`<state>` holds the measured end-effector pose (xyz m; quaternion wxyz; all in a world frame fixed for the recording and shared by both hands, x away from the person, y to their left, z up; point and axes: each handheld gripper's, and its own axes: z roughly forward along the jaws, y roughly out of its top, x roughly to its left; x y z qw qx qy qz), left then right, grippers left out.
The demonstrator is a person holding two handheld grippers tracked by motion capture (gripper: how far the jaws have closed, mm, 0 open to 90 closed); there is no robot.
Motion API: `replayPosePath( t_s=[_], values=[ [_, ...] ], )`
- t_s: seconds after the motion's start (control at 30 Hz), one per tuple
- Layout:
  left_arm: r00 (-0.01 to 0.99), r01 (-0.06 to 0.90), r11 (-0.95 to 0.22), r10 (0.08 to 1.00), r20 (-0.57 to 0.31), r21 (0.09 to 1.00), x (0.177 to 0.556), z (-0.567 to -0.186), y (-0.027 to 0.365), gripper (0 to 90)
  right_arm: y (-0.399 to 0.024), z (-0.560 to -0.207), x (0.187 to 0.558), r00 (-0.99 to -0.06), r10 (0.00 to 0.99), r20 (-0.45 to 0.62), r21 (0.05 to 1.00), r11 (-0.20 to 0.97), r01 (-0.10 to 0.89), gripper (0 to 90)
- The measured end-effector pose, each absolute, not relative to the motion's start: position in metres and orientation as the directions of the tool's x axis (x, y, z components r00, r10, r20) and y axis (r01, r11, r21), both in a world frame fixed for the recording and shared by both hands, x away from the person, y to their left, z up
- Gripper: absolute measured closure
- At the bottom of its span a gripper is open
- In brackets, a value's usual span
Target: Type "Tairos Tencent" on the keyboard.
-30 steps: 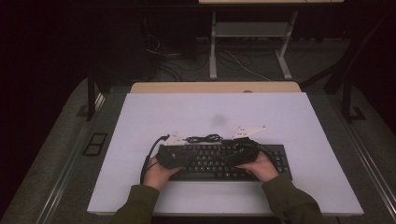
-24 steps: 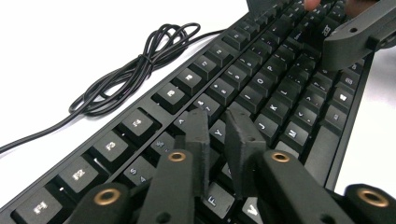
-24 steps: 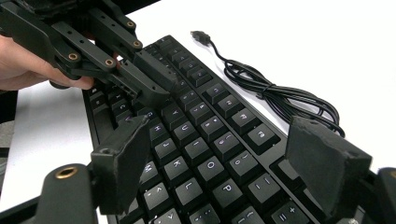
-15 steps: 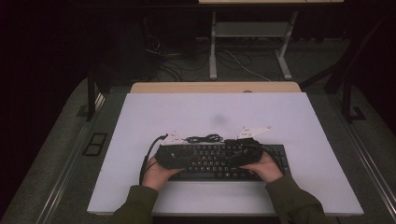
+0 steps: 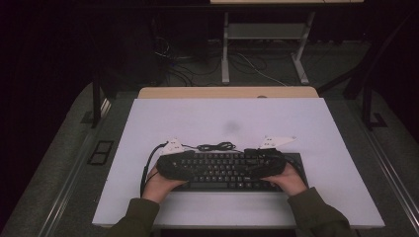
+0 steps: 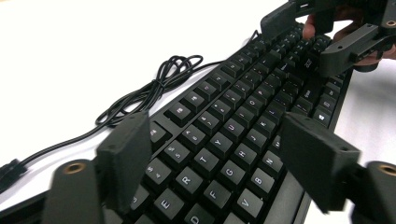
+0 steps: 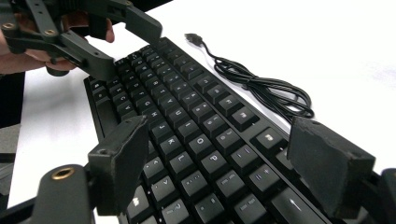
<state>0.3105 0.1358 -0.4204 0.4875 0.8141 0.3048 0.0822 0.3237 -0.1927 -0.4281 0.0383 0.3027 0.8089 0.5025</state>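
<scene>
A black keyboard (image 5: pixel 225 170) lies flat on the white table (image 5: pixel 227 118), near the front edge. Its black cable (image 5: pixel 215 146) is coiled just behind it. My left gripper (image 5: pixel 188 165) hovers over the keyboard's left end and points right. Over the right end, my right gripper (image 5: pixel 256 165) points left, facing it. In the left gripper view my left gripper (image 6: pixel 219 163) stands open, its jaws spread across the rows of keys (image 6: pixel 229 135). The right gripper view shows my right gripper (image 7: pixel 224 161) open the same way over the keys (image 7: pixel 196 130), nothing clamped.
The cable's USB plug (image 7: pixel 192 38) lies loose on the table behind the keyboard. A wooden strip (image 5: pixel 227 92) edges the table's far side. Beyond it stand a desk frame (image 5: pixel 262 44) and floor cables (image 5: pixel 197 66). Bare white tabletop spreads behind and beside the keyboard.
Both hands have drawn back slightly toward the front edge, with the grippers still over the keyboard's ends. The keyboard and cable have not moved.
</scene>
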Motion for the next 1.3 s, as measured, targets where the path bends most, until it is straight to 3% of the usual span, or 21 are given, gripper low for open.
replayPosePath(
  t_s=[0.53, 1.3],
  values=[
    [0.79, 0.415, -0.323, 0.591, -0.161, 0.851, 0.298, -0.419, 0.151, 15.1, -0.221, -0.427, 0.309, -0.793, 0.566, 0.225, 0.838, 0.303, 0.454, 20.0],
    [0.773, 0.402, -0.303, 0.618, -0.143, 0.864, 0.281, -0.421, 0.179, 12.6, -0.272, -0.432, 0.281, -0.755, 0.614, 0.229, 0.838, 0.27, 0.474, 19.2]
  ],
)
